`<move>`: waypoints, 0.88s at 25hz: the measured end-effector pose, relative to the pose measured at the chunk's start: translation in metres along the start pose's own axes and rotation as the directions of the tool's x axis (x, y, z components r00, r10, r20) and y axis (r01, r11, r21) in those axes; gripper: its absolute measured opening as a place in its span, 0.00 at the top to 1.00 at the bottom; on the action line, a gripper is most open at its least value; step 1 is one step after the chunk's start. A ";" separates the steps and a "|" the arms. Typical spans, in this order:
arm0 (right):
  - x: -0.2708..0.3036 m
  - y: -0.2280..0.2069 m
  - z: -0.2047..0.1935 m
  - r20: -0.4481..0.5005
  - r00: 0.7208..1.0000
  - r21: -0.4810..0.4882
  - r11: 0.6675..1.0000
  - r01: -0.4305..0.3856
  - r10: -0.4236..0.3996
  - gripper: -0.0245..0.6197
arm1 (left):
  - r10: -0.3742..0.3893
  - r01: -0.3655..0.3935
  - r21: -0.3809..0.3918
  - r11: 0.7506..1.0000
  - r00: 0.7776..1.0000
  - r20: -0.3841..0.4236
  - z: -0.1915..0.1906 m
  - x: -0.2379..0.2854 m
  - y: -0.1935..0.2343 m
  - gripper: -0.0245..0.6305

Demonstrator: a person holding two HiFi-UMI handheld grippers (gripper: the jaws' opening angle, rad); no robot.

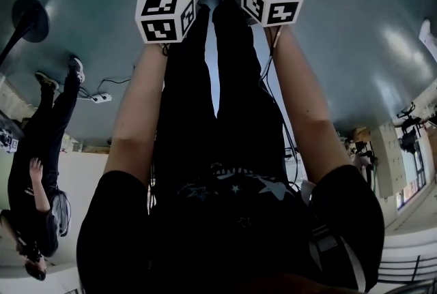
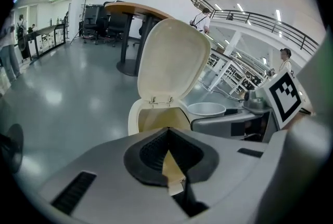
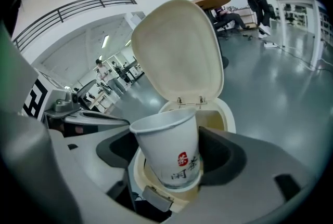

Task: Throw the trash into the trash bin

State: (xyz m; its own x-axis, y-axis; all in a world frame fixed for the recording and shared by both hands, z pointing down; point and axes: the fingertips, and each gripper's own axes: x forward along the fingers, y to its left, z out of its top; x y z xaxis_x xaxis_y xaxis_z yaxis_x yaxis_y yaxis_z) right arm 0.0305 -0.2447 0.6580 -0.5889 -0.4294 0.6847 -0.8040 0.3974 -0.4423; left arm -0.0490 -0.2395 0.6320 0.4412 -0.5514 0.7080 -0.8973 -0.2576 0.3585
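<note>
1. On my right feed, the right hand-held gripper (image 3: pixel 172 148) is clamped on a white paper cup (image 3: pixel 169 151). One dark pad presses each side of the cup's lower half.
2. The cup stands mouth-up and leans a little. It carries a red seal and dark characters near its base.
3. The cup is still in the jaws and not in the trash bin (image 3: pixel 225 116). Its base sits in front of the bin's open mouth, and from this angle I can't say whether it is directly above the opening.
4. The bin is cream-coloured. Its lid (image 3: pixel 179 52) is swung up on its hinges and stands open behind the cup.
5. On my left feed, the left hand-held gripper (image 2: pixel 167 134) has its jaws closed tip to tip with nothing between them. Only a narrow wedge of the bin shows through the pads.
6. That feed also shows the cup's rim just right of the bin, with the right gripper's marker cube (image 2: pixel 284 97) beyond it.
7. From the head camera, both arms reach forward side by side with the grippers close together.
8. The bin stands on a glossy grey floor (image 2: pixel 67 98).
</note>
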 end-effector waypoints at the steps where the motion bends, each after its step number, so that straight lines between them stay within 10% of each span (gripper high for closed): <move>1: 0.003 0.002 -0.001 -0.009 1.000 -0.020 1.000 -0.002 0.001 0.41 | 0.004 -0.004 -0.003 1.000 1.000 -0.007 -0.003 0.003 0.002 0.95; 22: 0.028 -0.002 -0.019 -0.111 0.994 -0.041 0.999 0.017 -0.021 0.38 | 0.030 -0.026 0.037 0.999 0.993 -0.115 -0.027 0.031 0.023 0.95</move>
State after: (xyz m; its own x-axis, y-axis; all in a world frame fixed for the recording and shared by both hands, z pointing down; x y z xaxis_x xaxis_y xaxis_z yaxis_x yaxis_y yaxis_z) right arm 0.0173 -0.2423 0.6886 -0.5589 -0.3449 0.7541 -0.8098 0.4229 -0.4068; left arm -0.0559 -0.2414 0.6788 0.4125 -0.4644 0.7837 -0.9085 -0.2721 0.3170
